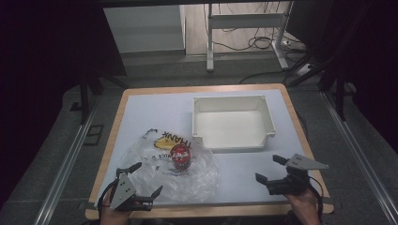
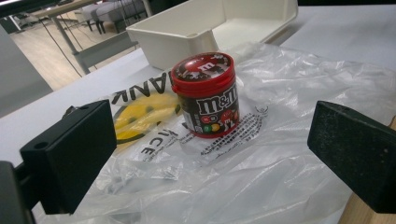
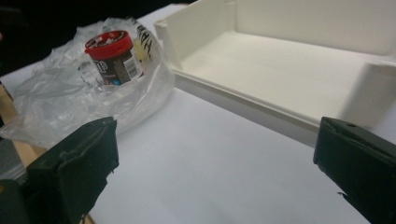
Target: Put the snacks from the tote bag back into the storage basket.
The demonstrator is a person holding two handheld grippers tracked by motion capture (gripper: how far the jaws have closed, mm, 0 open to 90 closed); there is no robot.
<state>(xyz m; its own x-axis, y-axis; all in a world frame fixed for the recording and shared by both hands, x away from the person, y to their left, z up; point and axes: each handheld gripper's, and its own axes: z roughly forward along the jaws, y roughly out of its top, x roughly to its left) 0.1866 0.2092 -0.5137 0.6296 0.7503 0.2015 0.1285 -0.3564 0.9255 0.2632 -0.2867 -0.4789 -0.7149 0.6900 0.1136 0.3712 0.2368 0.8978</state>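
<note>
A small candy tub point(image 1: 180, 157) with a red lid and dark label stands upright on a crumpled clear plastic bag point(image 1: 197, 176) printed with a yellow smiley. In the left gripper view the tub point(image 2: 208, 94) is ahead, between and beyond the open jaws. My left gripper point(image 1: 146, 179) hovers at the bag's near left edge, open and holding nothing. My right gripper point(image 1: 272, 168) is open near the table's front right corner, empty. From the right gripper view the tub point(image 3: 113, 57) is at upper left and the white bin point(image 3: 299, 65) is ahead.
A white rectangular bin point(image 1: 233, 104) with nothing inside it sits at the back right of the white tabletop point(image 1: 150, 110). The table's wooden edge point(image 1: 211, 211) runs along the front. Table legs and cables lie on the floor beyond.
</note>
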